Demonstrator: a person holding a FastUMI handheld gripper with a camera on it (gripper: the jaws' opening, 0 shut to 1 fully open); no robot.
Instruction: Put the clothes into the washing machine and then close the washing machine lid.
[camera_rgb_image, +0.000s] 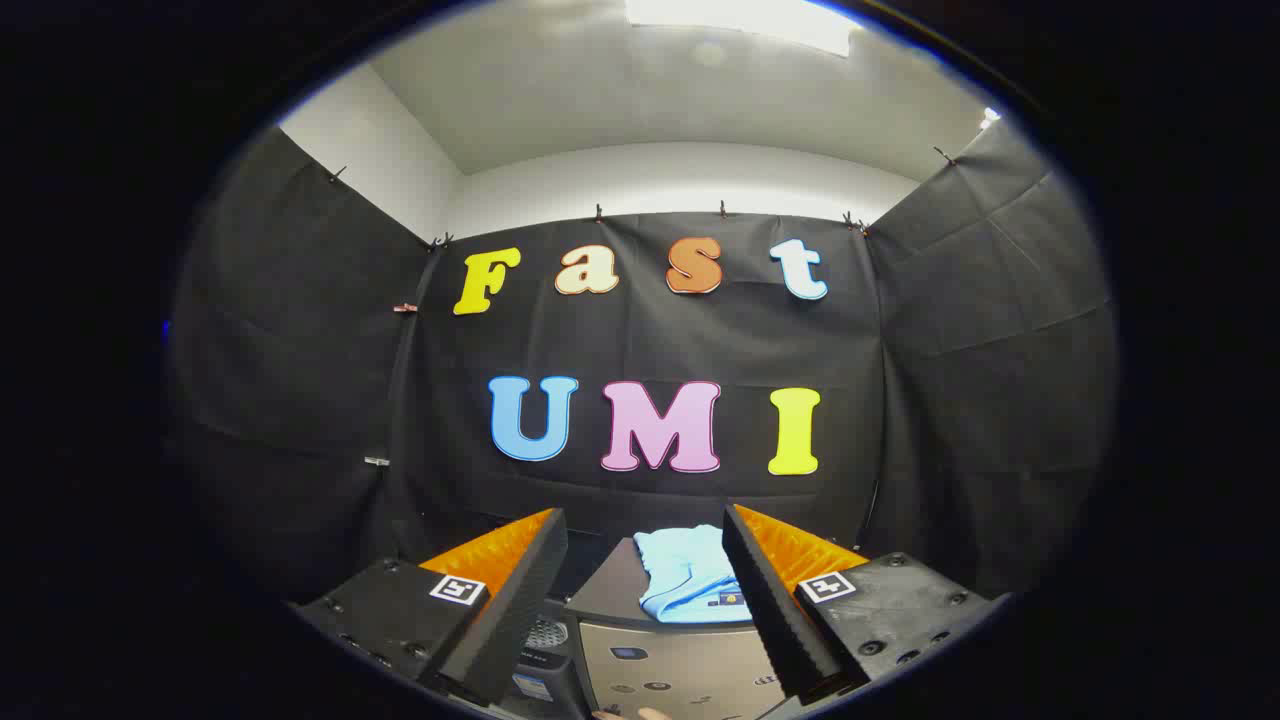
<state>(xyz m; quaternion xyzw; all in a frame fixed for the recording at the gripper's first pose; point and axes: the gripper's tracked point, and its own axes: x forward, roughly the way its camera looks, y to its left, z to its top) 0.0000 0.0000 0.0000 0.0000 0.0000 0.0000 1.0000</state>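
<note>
A light blue folded garment (685, 580) lies on top of a dark-topped box-like unit (615, 595) just ahead of my fingers. That unit has a grey front panel (665, 675) below its top. My gripper (645, 590) is open, its two fingers spread wide to either side of the garment, with nothing held between them. The garment lies nearer the right finger (760, 600), whose inner edge hides part of it. A perforated round part (545, 632) shows low beside the left finger (510, 600); I cannot tell whether it is the washing machine's drum.
Black cloth walls close in the booth behind and on both sides. A white ceiling with a bright light panel (740, 15) is overhead. A fingertip of a person's hand (650, 713) shows below the grey panel.
</note>
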